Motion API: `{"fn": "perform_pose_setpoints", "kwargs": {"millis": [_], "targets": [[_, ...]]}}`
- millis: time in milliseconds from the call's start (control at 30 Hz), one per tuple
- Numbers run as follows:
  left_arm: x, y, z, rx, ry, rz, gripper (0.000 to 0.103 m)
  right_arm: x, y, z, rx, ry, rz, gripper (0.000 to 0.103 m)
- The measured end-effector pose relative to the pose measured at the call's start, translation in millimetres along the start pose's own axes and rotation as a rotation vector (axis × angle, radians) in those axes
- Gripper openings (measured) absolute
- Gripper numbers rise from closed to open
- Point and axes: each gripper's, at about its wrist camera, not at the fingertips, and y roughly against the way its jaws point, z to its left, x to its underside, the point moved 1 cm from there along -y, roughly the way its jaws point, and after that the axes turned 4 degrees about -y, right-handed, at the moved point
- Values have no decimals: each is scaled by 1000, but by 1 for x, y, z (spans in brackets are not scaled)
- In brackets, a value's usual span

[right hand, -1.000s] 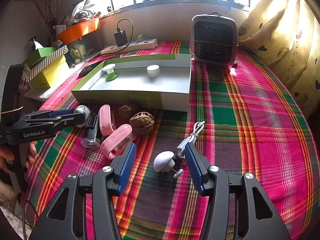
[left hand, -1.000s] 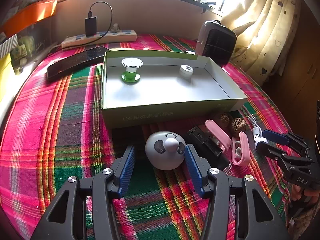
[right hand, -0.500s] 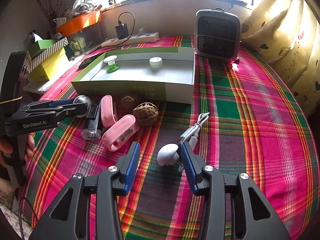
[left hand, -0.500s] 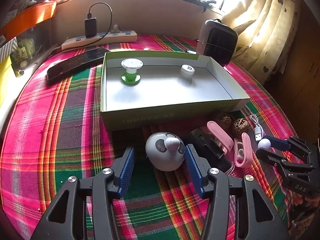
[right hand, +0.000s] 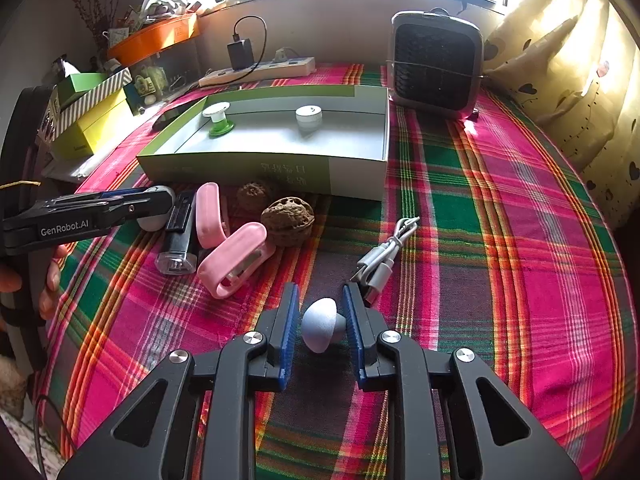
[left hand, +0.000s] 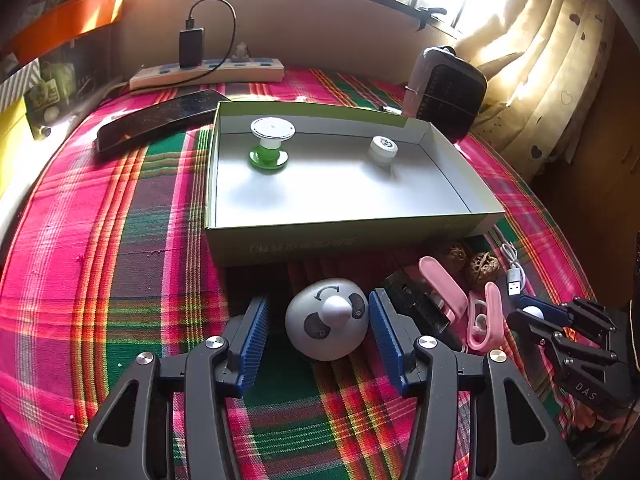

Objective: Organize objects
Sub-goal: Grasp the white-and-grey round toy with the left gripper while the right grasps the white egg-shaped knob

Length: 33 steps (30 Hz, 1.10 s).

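Right hand-held gripper (right hand: 320, 330): jaws closing on the small white mushroom-shaped piece (right hand: 321, 323), which sits between the blue pads, low over the plaid tabletop (right hand: 500, 240).
Left hand-held gripper (left hand: 316, 332): jaws apart and narrowing, either side of the grey panda-faced dome (left hand: 327, 318); the pads are not pressing it.
Panda dome: on the cloth just in front of the green box (left hand: 280, 240).
White USB cable (right hand: 386, 254): coiled just beyond the right pads.
Pink clips (right hand: 234, 258): beside a black flashlight (right hand: 180, 236) and two walnuts (right hand: 288, 220), in front of the box.
Box contents: a green-and-white spool (left hand: 270, 142) and a small white cap (left hand: 383, 148), well apart.
Behind the box: a small heater (right hand: 436, 64) and a power strip (right hand: 260, 72).
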Motion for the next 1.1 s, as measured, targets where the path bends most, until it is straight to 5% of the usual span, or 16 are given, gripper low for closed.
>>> {"fn": "perform_pose_setpoints", "kwargs": {"millis": [200,1100], "targets": [[0,1,5,-13,13,-2,37,1,0,0,3,-4,1,22],[1,1,6,-16,7,-4,36,1,0,0,2,-7,0,21]]}}
